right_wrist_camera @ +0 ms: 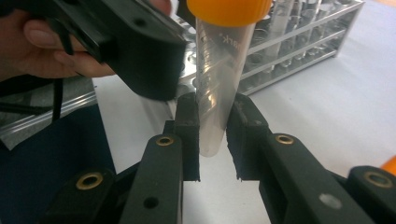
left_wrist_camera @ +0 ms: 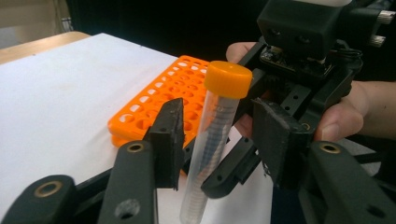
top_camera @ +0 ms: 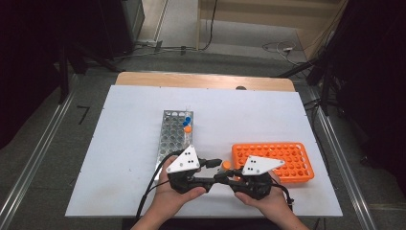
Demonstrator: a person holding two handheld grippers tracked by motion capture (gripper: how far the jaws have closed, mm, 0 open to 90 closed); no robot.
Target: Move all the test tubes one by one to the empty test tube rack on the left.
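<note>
A clear tube with an orange cap stands upright between my two grippers, near the front of the white mat. My right gripper is shut on the tube's lower end, with both pads pressed against its tapered tip. My left gripper faces it from the other side. Its jaws stand on either side of the tube, and a small gap shows between each pad and the tube wall. In the high view the left gripper points right and the right gripper points left.
An orange plastic rack with empty holes lies just right of the grippers. A metal rack stands behind them, with blue-capped and orange-capped tubes at its far end. The white mat ends close to the hands.
</note>
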